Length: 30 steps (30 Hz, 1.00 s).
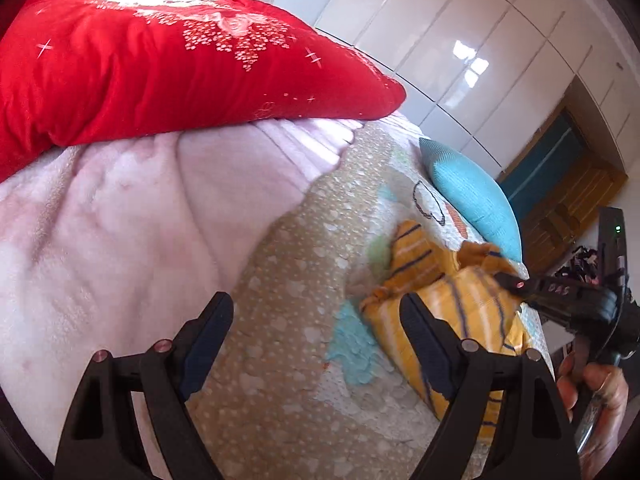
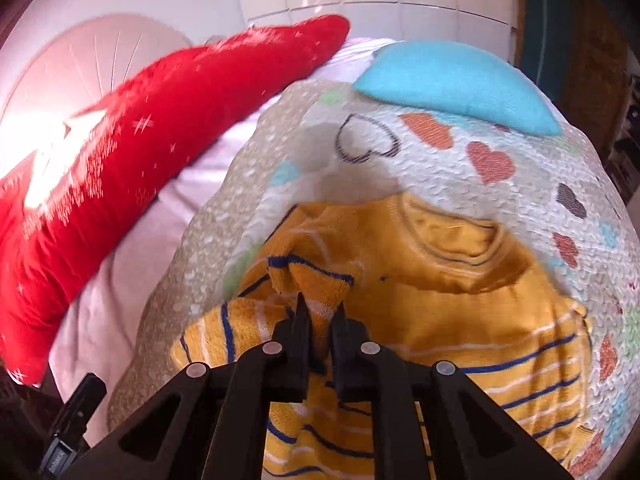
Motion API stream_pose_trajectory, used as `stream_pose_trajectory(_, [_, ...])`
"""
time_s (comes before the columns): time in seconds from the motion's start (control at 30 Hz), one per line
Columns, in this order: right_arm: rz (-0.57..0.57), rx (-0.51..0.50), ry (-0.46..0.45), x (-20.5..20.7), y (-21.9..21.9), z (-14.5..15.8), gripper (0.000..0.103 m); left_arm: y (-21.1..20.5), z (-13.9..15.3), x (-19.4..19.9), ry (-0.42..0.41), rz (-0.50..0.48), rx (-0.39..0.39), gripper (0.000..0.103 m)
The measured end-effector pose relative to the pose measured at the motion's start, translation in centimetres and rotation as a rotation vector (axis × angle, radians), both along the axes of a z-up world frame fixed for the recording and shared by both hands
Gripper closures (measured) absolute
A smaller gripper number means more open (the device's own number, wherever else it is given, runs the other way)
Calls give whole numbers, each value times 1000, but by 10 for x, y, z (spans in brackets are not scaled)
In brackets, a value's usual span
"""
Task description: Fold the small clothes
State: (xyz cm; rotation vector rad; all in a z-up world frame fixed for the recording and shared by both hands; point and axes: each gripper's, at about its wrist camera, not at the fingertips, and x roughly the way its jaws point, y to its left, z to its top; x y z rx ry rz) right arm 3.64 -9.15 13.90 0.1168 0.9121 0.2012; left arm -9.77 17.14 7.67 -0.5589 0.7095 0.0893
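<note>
A small yellow sweater (image 2: 460, 300) with blue and white stripes lies on the heart-patterned quilt (image 2: 500, 160). My right gripper (image 2: 320, 306) is shut on a striped sleeve (image 2: 316, 280) of the sweater and holds it folded over the body. In the left wrist view the sweater (image 1: 448, 312) lies to the right, with the right gripper (image 1: 504, 280) on it. My left gripper (image 1: 316, 308) is open and empty, above the quilt to the left of the sweater.
A red cushion (image 1: 160, 60) lies on a pink blanket (image 1: 120, 220) to the left. A turquoise pillow (image 2: 452, 80) lies beyond the sweater. White wardrobe doors (image 1: 480, 40) stand behind the bed.
</note>
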Motion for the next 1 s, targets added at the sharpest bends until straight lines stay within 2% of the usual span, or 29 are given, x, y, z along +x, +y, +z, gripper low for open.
stream_pose_trajectory(0.07, [-67, 53, -36, -13, -56, 13, 94, -17, 9, -3, 3, -36, 52, 19])
stream_pose_trajectory(0.13, [-150, 96, -50, -29, -114, 13, 94, -33, 17, -4, 9, -72, 89, 19])
stream_pose_trajectory(0.2, [-236, 140, -34, -47, -169, -1, 94, -49, 23, -4, 14, -113, 109, 19])
stream_pose_trajectory(0.27, [-282, 167, 15, -59, -210, -29, 94, -64, 26, -2, 14, -150, 127, 19])
stream_pose_trajectory(0.37, [-285, 275, 55, -76, -239, -61, 94, -89, 26, 3, 31, -198, 158, 19])
stream_pose_trajectory(0.47, [-267, 316, 14, -82, -239, -58, 94, -107, 27, 9, 57, -244, 145, 19])
stream_pose_trajectory(0.63, [-154, 288, -47, -69, -185, -20, 94, -94, 40, 1, 32, -204, 94, 19])
stream_pose_trajectory(0.73, [-28, 287, -85, -59, -122, 8, 94, -69, 45, -14, 13, -153, 116, 19])
stream_pose_trajectory(0.83, [140, 348, -72, -50, -45, 25, 94, -40, 46, -31, 9, -93, 144, 19])
stream_pose_trajectory(0.93, [271, 346, -14, -45, 35, 14, 94, -4, 42, -46, 16, -29, 134, 19])
stream_pose_trajectory(1.0, [383, 352, 65, -45, 84, -13, 94, 20, 37, -56, 27, 22, 123, 19])
